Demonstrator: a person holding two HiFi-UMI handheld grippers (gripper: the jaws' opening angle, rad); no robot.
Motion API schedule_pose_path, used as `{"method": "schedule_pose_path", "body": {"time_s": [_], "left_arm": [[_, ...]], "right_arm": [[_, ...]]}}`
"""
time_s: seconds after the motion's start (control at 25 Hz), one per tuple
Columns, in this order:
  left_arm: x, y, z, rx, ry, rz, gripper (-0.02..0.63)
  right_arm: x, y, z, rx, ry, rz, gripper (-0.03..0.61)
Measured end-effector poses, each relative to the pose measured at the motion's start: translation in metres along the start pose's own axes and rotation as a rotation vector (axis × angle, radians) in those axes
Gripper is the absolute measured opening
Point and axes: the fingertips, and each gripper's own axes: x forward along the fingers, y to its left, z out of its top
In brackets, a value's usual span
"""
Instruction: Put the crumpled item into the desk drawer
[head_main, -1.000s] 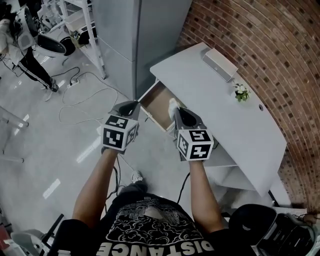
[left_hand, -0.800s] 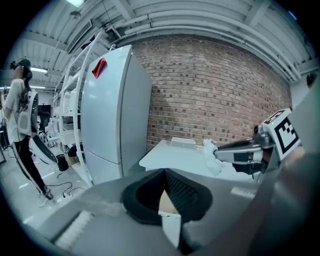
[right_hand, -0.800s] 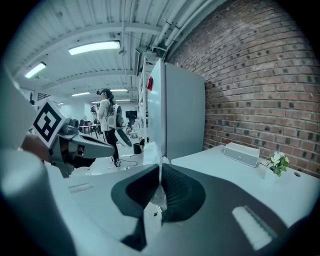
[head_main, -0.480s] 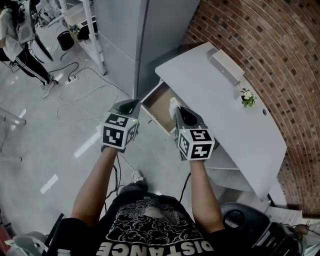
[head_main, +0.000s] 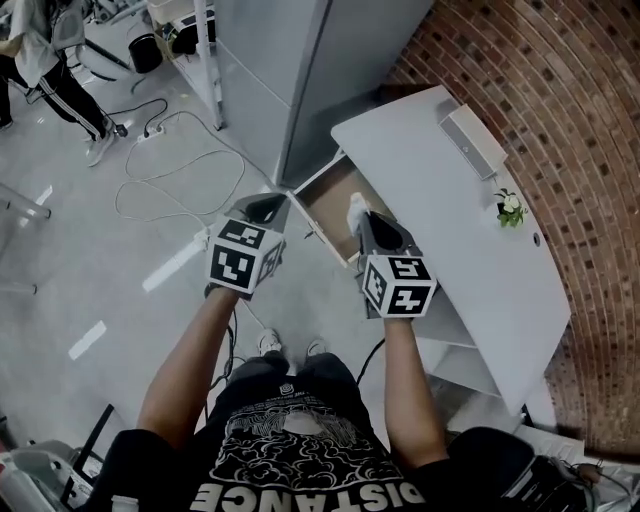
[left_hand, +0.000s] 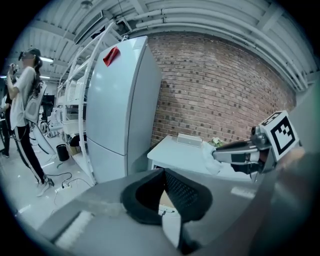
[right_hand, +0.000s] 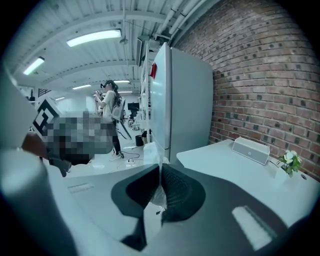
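The crumpled item (head_main: 357, 208), white and thin, is pinched in the right claw (head_main: 364, 220). Its long axis runs on from the claw tips, pointing away from the person toward the open drawer (head_main: 325, 200). In the right gripper view, the item (right_hand: 154, 150) stands as a narrow upright strip that rises above the tips of the claw (right_hand: 160, 172).

Compared with half a second earlier, the grip on the item is unchanged. The drawer and the bench (head_main: 440, 200) are seen further right in the head view.

The item is clamped between the two pads, and its free end projects ahead of them. In the head view it shows over the near right corner of the drawer, at the bench edge.

The left claw (head_main: 268, 206) is pressed together on nothing and is held just left of the drawer front.
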Motion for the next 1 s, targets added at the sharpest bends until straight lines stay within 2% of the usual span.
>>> {"method": "schedule_pose_path", "body": {"time_s": [0.4,0.64,1.0], "left_arm": [[0.018,0.014,-0.016,-0.024,0.02,0.059,0.0],[0.04,0.027,-0.041,-0.07,0.066,0.112,0.0],[0.078,0.05,-0.058,-0.132,0.106,0.179,0.0]], "right_arm": [[0.041,-0.007,-0.025,-0.008,0.038,0.069,0.018],[0.083,-0.01,-0.048,-0.029,0.096,0.146,0.018],[0.147,-0.02,-0.079,-0.057,0.179,0.242,0.018]]}}
